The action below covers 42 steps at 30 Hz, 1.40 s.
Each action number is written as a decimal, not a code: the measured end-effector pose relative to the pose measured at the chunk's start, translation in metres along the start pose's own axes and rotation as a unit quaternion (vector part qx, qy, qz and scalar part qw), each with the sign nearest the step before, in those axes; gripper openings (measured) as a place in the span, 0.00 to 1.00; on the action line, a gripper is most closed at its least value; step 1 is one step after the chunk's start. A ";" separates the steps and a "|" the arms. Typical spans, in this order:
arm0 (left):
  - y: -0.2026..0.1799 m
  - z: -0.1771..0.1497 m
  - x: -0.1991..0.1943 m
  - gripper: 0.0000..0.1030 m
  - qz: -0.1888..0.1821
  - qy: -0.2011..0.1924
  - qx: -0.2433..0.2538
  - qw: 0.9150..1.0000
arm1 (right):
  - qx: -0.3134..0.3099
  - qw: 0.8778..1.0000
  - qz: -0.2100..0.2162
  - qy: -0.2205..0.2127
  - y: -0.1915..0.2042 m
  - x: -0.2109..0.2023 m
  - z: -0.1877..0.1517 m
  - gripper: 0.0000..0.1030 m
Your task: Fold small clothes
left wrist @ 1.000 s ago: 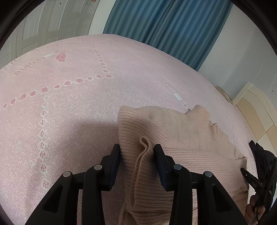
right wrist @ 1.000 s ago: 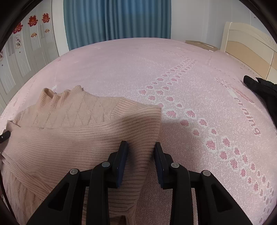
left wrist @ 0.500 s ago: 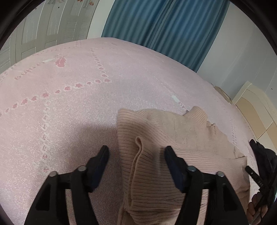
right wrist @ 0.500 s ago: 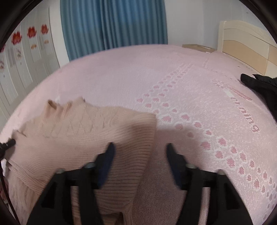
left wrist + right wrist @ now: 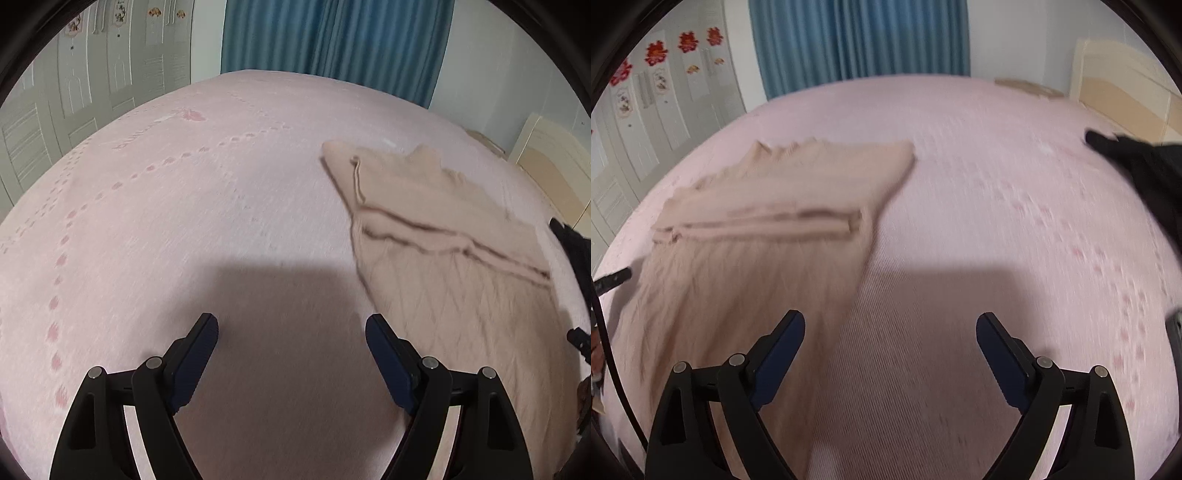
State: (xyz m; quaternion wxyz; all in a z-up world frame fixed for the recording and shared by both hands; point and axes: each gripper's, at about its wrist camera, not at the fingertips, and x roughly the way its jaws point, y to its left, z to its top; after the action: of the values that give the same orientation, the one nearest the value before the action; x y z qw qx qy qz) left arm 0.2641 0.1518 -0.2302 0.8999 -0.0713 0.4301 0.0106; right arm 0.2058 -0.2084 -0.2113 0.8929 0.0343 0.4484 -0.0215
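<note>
Both tools hang empty over the bed (image 5: pixel 155 221): the left gripper (image 5: pixel 291 332) with jaws wide apart just left of the beige sweater (image 5: pixel 443 258), the right gripper (image 5: pixel 890 332) equally spread at its right edge. The sweater lies flat, its sleeves laid across the chest. This looks like the pause between folds; next, both should take the near hem and carry it toward the collar.

My left gripper (image 5: pixel 291 341) has two matte black plastic fingers, each an angular linkage frame with triangular cut-outs. Dark navy rectangular pads (image 5: pixel 388 363) line the inner faces. Round silver screws (image 5: pixel 429 362) sit at the pivots, two on each side. My right gripper (image 5: pixel 890 341) looks identical: black frames, navy pads, silver screws. A thin black cable (image 5: pixel 613 373) curves along its left edge.
</note>
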 end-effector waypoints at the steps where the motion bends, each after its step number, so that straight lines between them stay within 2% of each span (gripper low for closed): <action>1: 0.000 -0.005 -0.003 0.79 0.006 0.002 0.001 1.000 | -0.004 1.000 -0.013 0.014 0.000 0.003 -0.005 0.93; 3: -0.001 -0.011 -0.007 0.80 0.021 -0.001 0.007 1.000 | -0.011 0.999 -0.026 0.033 0.000 0.008 -0.009 0.97; 5: -0.007 -0.015 -0.002 0.90 0.031 0.010 0.022 0.999 | -0.003 0.999 -0.016 0.043 -0.005 0.014 -0.009 1.00; 8: -0.017 -0.015 0.006 0.99 0.051 0.030 0.053 0.997 | 0.005 0.999 -0.008 0.041 -0.008 0.015 -0.010 1.00; 10: -0.021 -0.017 0.006 0.99 0.060 0.029 0.062 0.996 | 0.005 0.999 -0.007 0.040 -0.009 0.014 -0.010 1.00; 14: -0.013 -0.017 0.005 1.00 0.042 0.032 0.047 0.998 | 0.001 0.999 -0.012 0.043 -0.006 0.016 -0.009 1.00; 42: -0.014 -0.014 0.008 1.00 0.035 0.034 0.043 0.998 | 0.002 0.999 -0.011 0.042 -0.007 0.015 -0.010 1.00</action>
State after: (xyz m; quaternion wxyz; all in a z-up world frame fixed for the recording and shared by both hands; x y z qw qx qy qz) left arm 0.2596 0.1354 -0.2431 0.8860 -0.0176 0.4629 0.0212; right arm 0.2061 -0.2142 -0.2292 0.8728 0.0319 0.4861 -0.0305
